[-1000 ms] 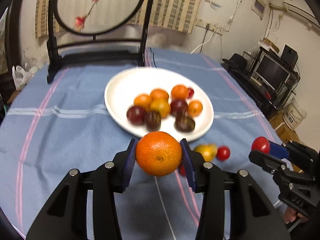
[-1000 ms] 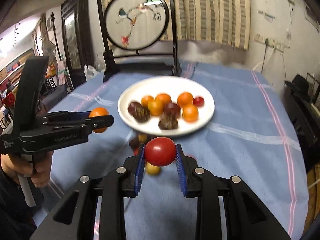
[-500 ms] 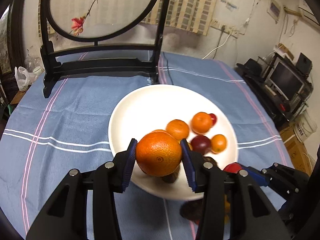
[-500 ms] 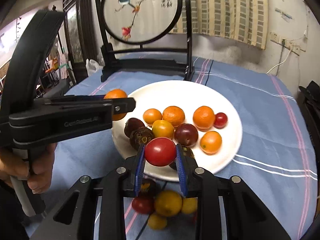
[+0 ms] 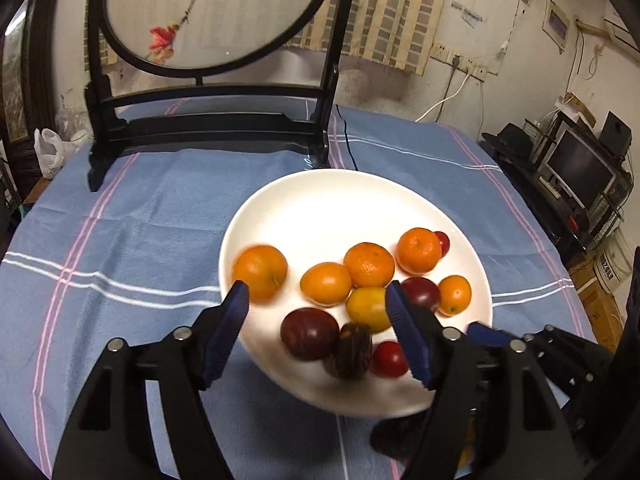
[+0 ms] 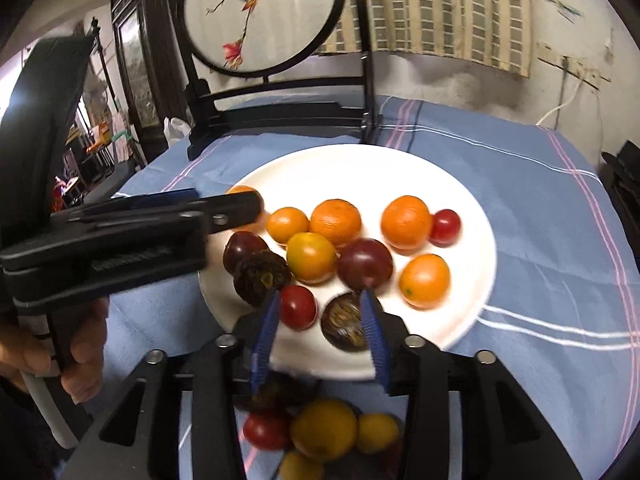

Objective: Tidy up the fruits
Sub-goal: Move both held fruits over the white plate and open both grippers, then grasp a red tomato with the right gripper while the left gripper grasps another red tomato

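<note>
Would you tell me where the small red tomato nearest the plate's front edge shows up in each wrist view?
Left wrist: the small red tomato sits low right, beside the left gripper's right finger.
Right wrist: low centre, just inside the right gripper's left finger.
Shared landmark: the wrinkled dark fruit beside it.

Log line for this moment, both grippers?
left gripper: opening, large orange on white plate | right gripper: opening, red tomato on plate

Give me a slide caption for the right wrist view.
Right gripper, jaws just opening, releases a red tomato onto the white plate.
</note>
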Action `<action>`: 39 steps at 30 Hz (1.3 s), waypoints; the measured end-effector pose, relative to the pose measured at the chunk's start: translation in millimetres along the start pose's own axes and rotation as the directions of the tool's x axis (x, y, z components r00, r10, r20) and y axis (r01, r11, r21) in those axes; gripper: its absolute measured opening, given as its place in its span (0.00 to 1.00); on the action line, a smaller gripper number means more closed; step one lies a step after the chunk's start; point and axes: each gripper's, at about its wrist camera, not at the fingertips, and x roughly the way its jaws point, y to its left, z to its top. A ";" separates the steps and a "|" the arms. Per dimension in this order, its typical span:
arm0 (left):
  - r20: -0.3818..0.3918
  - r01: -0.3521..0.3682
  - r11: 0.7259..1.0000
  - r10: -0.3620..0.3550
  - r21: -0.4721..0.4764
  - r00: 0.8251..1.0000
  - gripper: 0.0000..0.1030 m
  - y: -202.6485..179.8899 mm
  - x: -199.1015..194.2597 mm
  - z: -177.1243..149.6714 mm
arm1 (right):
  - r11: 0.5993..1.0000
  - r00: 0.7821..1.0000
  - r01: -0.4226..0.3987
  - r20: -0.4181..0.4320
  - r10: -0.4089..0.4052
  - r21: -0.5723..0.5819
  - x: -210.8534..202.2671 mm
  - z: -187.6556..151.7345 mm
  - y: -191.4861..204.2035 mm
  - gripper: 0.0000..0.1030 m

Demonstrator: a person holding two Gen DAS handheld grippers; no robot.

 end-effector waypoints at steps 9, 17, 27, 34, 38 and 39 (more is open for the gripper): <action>0.032 0.024 1.000 -0.024 0.008 0.999 0.78 -7.7 -45.4 -39.8 | 0.995 0.999 0.034 0.015 -0.035 0.090 -42.9 -43.9 -29.3 0.54; -0.073 0.049 0.999 -0.048 0.019 0.996 0.87 -11.5 -41.9 -90.3 | 0.993 0.997 0.065 -0.053 -0.060 0.101 -47.0 -87.6 -29.6 0.56; -0.144 0.091 0.994 -0.081 0.063 0.986 0.87 -14.6 -25.8 -112.3 | 0.989 0.985 0.128 -0.123 -0.119 0.068 -27.0 -93.5 -31.7 0.56; -0.165 0.096 0.993 -0.083 0.072 0.983 0.87 -15.3 -22.2 -115.0 | 0.990 0.986 0.127 -0.118 -0.119 0.060 -12.0 -77.9 -35.4 0.42; -0.168 0.105 0.991 -0.090 0.086 0.982 0.87 -19.5 -22.3 -115.8 | 0.987 0.983 0.153 -0.110 -0.147 0.051 -11.8 -77.1 -34.4 0.29; -0.168 0.107 0.990 -0.090 0.092 0.982 0.87 -21.0 -22.7 -116.4 | 0.987 0.985 0.145 -0.109 -0.137 0.064 -14.1 -78.0 -35.7 0.29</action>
